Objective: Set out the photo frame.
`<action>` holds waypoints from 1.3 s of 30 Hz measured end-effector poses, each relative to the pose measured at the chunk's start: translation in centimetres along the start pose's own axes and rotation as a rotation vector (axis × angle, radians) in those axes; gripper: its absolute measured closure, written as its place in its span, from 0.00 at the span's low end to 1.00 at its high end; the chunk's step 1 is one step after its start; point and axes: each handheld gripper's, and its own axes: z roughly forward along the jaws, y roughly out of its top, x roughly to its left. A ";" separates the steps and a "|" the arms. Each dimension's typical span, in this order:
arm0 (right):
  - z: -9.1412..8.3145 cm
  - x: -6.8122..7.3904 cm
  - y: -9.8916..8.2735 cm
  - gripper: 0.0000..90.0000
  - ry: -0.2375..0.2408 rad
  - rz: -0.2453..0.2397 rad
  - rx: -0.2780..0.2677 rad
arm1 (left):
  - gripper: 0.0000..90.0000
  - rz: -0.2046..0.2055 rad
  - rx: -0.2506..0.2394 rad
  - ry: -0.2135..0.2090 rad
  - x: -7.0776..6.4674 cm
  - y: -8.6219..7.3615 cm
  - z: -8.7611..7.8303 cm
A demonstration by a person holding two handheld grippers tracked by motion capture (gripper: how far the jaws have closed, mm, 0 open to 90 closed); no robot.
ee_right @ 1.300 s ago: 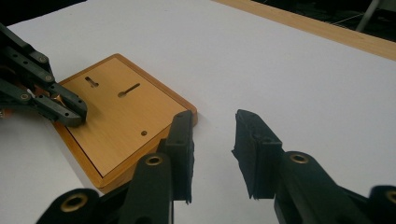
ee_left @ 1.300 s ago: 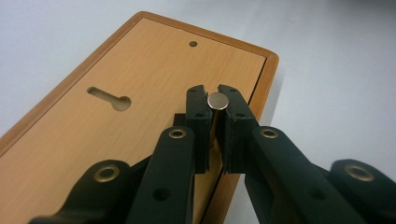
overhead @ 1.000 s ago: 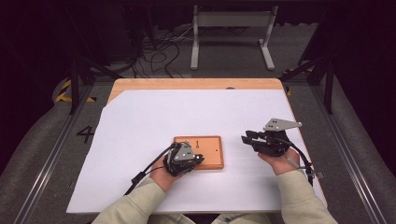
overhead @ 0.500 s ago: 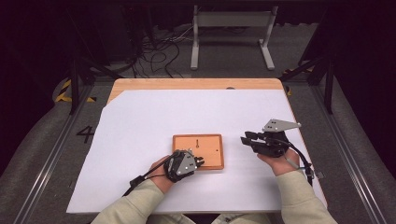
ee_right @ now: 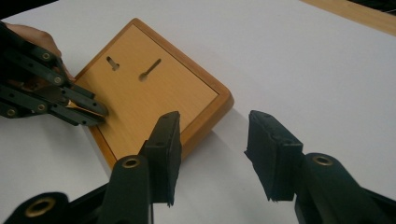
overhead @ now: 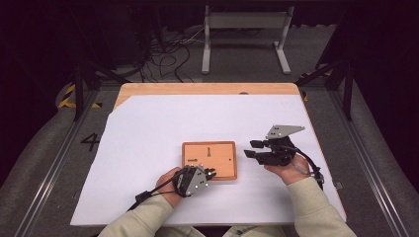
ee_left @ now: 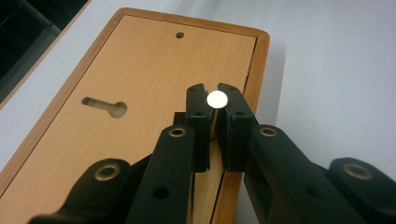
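A flat wooden board [overhead: 217, 150] with a raised rim and two keyhole slots lies on the white sheet near the front. My left gripper [overhead: 210, 173] is at the board's near edge, low over the wood. In the left gripper view its jaws [ee_left: 216, 100] are shut on a small shiny round-headed pin [ee_left: 216, 99] above the board [ee_left: 140, 70]. My right gripper [overhead: 253, 149] hovers open just right of the board, pointing at it. The right gripper view has the open right gripper [ee_right: 212, 140] before the board's corner [ee_right: 154, 93], with the left gripper [ee_right: 100, 112] beyond.
A white sheet [overhead: 148, 128] covers most of the wooden table [overhead: 207, 89]. Beyond the far edge are a metal stand [overhead: 244, 29] and cables on the floor. A cable [overhead: 143, 196] trails from the left gripper.
My left gripper has drawn back from over the board's left part to its near edge and turned its tips rightward. The right gripper has barely moved.
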 end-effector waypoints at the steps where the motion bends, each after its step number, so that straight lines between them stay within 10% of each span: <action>1: 0.2 0.1 0.3 0.58 0.014 -0.002 0.007 | 0.93 0.002 0.001 0.003 -0.1 0.0 0.0; 16: 4.9 -1.2 2.2 0.37 0.127 0.099 0.154 | 0.93 0.024 0.000 0.011 -0.4 0.0 -0.1; 39: 9.0 -2.5 1.7 0.27 0.261 0.180 0.206 | 0.93 0.044 0.000 0.021 -0.6 0.0 -0.2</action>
